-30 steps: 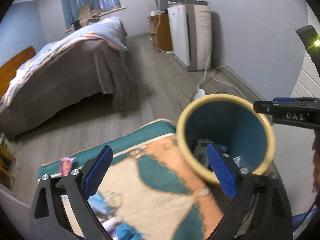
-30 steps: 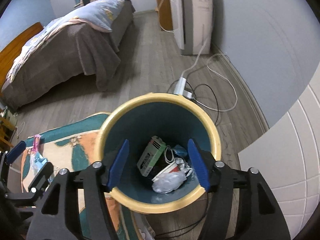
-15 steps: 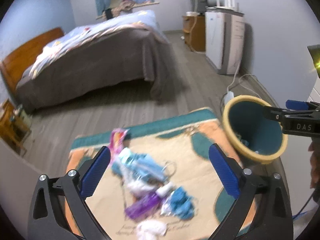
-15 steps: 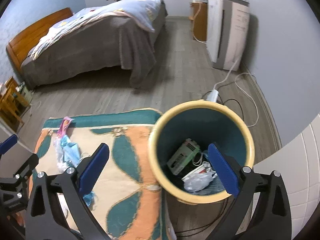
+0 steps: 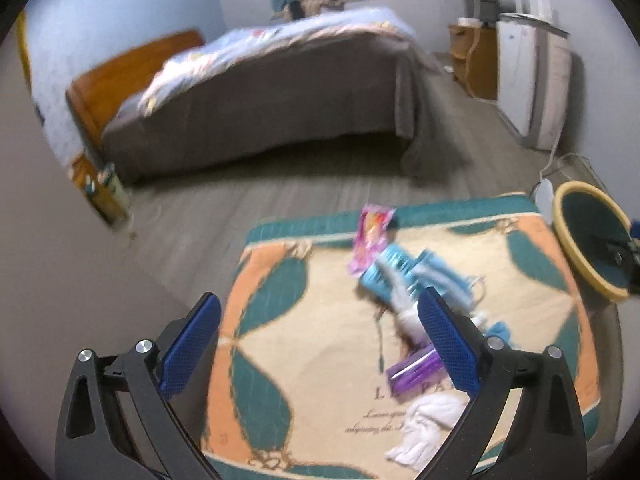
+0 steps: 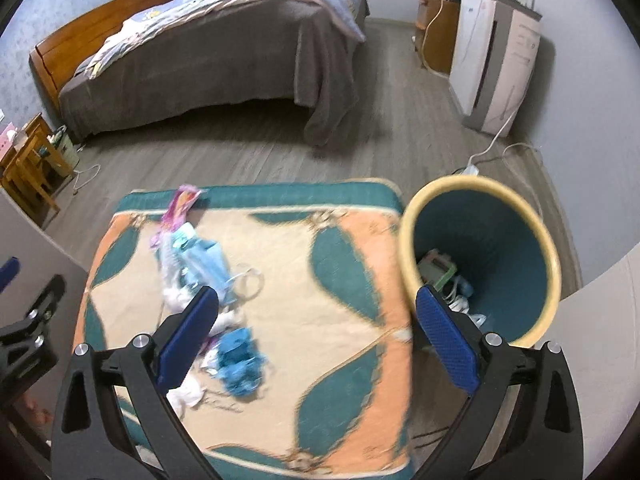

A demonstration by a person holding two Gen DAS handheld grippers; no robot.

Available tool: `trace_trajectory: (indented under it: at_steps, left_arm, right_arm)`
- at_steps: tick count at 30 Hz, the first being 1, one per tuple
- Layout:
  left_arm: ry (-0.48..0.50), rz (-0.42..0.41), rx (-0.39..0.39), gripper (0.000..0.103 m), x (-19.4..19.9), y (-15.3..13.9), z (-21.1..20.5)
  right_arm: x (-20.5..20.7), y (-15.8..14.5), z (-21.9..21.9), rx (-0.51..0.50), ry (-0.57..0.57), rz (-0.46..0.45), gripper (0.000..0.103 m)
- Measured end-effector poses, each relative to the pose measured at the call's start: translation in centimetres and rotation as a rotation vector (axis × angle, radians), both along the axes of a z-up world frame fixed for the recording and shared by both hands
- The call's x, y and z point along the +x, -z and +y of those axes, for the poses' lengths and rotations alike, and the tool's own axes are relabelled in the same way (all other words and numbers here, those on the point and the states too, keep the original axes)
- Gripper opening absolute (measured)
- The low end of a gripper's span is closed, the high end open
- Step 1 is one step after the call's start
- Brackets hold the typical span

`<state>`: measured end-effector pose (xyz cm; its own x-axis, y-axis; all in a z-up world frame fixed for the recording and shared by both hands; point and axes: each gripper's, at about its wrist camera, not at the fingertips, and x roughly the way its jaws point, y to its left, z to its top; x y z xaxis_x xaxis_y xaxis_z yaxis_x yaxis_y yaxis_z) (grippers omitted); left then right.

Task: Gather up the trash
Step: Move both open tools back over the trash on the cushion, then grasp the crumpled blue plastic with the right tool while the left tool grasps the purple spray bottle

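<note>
Trash lies in a loose pile on a patterned rug (image 5: 304, 344) (image 6: 328, 304): a pink wrapper (image 5: 370, 236) (image 6: 180, 208), light blue packets (image 5: 400, 276) (image 6: 200, 260), a purple wrapper (image 5: 412, 372), a white crumpled tissue (image 5: 428, 420) and a blue crumpled piece (image 6: 238, 364). A teal bin with a yellow rim (image 6: 480, 256) (image 5: 588, 236) stands at the rug's right edge with trash inside. My left gripper (image 5: 316, 340) hangs open over the rug, left of the pile. My right gripper (image 6: 316, 340) is open above the rug between pile and bin, holding nothing.
A bed (image 6: 208, 48) with a brown cover fills the far side of the room. A white appliance (image 6: 496, 64) and a power strip with cables (image 6: 472, 170) sit by the right wall. A wooden stool (image 6: 28, 168) stands at the left.
Both grippers have swung left, away from the bin and over the rug. The right jaws have opened wider. The trash pile has come into both views.
</note>
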<state>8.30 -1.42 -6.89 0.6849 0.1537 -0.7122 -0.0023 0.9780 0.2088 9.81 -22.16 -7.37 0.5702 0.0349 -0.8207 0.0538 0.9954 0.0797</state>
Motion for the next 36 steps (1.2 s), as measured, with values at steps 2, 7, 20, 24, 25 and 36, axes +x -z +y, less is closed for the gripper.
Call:
trace_trajectory:
  at_steps: [2, 7, 20, 24, 25, 36]
  left_arm:
    - [-0.016, 0.007, -0.034, 0.098, 0.3, 0.4, 1.2]
    - [-0.032, 0.076, -0.068, 0.098, 0.8, 2.1, 2.8]
    - [0.076, 0.152, -0.086, 0.098, 1.1, 5.9, 1.9]
    - [0.121, 0.191, -0.130, 0.098, 1.3, 7.1, 1.2]
    - [0.125, 0.200, -0.122, 0.098, 1.3, 7.4, 1.0]
    - [0.171, 0.271, -0.091, 0.098, 1.9, 10.8, -0.6]
  right_arm:
    - [-0.4, 0.5, 1.3, -0.007, -0.015, 0.017, 0.097]
    - [-1.0, 1.4, 3.6, -0.101, -0.056, 0.023, 0.097]
    - [-1.0, 6.8, 5.4, -0.061, -0.108, 0.122, 0.097]
    - [-0.5, 8.8, 6.1, -0.079, -0.134, 0.174, 0.097]
    - [-0.4, 9.3, 6.1, -0.081, -0.138, 0.191, 0.097]
    - [0.1, 12.0, 7.1, -0.096, -0.200, 0.276, 0.074]
